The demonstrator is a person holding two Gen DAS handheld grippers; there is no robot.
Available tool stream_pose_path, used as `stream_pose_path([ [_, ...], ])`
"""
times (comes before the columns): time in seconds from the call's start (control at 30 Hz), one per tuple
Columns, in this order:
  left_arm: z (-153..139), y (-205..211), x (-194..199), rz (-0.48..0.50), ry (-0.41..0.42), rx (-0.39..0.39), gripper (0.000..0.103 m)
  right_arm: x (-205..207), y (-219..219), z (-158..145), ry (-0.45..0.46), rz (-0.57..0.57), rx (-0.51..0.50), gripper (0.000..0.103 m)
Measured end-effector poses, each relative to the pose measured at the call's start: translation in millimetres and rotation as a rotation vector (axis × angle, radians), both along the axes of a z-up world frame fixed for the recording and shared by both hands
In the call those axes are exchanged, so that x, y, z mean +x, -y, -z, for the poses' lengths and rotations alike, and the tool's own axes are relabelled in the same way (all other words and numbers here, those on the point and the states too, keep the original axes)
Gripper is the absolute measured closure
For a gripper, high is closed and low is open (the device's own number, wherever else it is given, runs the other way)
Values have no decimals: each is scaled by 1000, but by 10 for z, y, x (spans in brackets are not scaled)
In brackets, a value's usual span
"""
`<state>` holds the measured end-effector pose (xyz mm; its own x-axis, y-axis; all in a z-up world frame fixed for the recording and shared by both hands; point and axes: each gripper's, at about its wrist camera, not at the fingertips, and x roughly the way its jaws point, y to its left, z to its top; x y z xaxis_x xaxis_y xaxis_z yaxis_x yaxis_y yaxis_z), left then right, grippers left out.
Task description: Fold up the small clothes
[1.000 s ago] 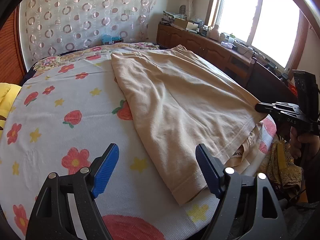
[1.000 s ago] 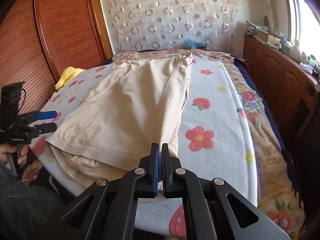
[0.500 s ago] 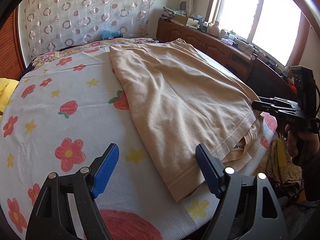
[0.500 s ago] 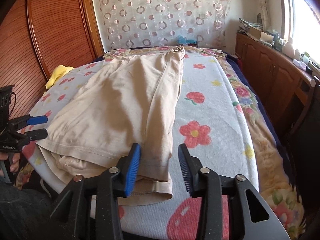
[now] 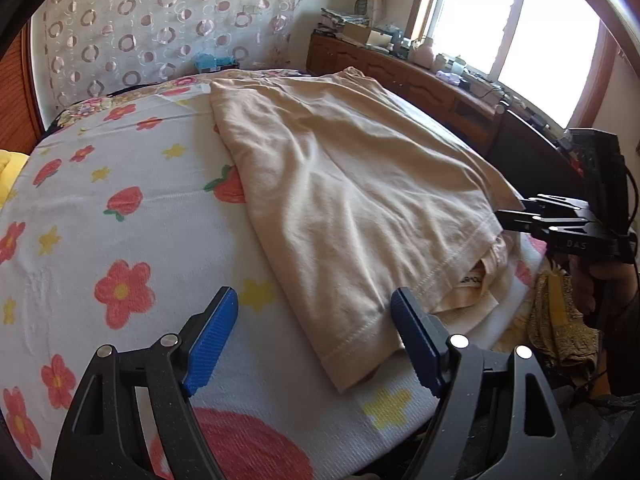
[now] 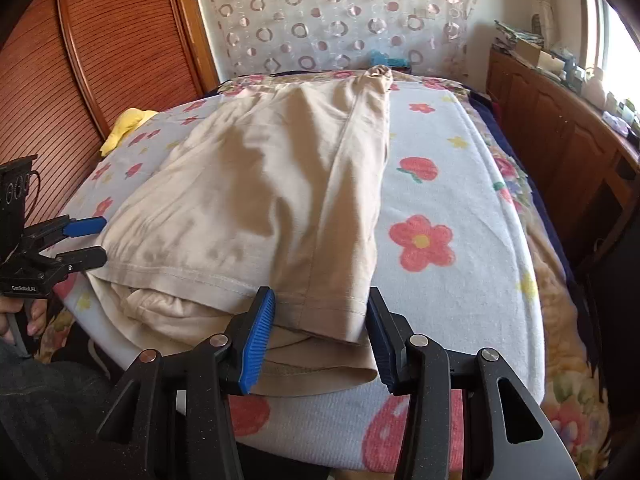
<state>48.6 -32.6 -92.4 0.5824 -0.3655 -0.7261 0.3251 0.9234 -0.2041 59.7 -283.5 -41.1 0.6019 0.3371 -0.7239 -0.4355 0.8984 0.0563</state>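
While the beige garment [image 6: 256,200] lies folded lengthwise on the bed [image 6: 460,184], both tongs hang over its near end. Right tongs [image 6: 320,332]: jaws have just been opening, now stand apart, blue pads either side of the garment's near corner, not pressing it; hem sits between and just ahead of them. Left tongs [image 5: 312,340]: jaws wide apart, nothing clamped; the garment's other near corner lies between the pads, closer to the right-hand pad, whether that pad touches cloth cannot be told. Garment runs from both tongs away toward the far end of the bed, top layer folded over, lower layers and a label peeking out at the near hem between the two tongs. In the left wrist view the right tongs show at the far right edge, level with the hem, held by a hand [image 5: 588,284]. In the right wrist view the left tongs show at the far left, tips just beside the garment's side edge. Flowered bedspread [image 5: 120,208] is under everything. Yellow cloth [image 6: 124,128] is far beyond the left tongs, well apart from the garment. Wooden cabinet [image 6: 560,140] runs along the side beyond the right tongs.
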Motion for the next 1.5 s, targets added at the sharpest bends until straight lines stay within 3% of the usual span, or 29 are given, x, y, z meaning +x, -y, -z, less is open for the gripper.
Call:
stream_pose_path([
  [0.03,-7,-7,-14,6,1,-18,24,-11,-11,-7,0,-5,-1,56],
  [0.13,-10,-19,-48,24,-2,-53,49,-22,-36,0,3,-23,-1,62],
  [0.2,-9,0,-51,45,-9,-61,64,-25,-37,10,-3,-40,17,73],
  [0.3,-8,42,-65,64,-13,-57,71,-21,-39,34,-16,-59,52,90],
  [0.57,-32,14,-64,88,-46,-67,73,-9,55,49,7,-62,176,94],
  [0.6,-33,13,-63,93,-49,-69,82,-21,63,27,19,-64,177,94],
  [0.7,-69,-13,-44,87,-45,-92,91,-63,81,-77,62,-72,197,95],
  [1.03,-738,-106,127,65,137,-106,94,34,48,-343,162,-80,238,95],
  [1.27,-1070,-199,801,22,185,-81,94,506,-89,-617,245,-82,230,95],
  [1.5,-1025,-258,1580,-15,159,-55,94,1194,-298,-572,239,-70,209,95],
])
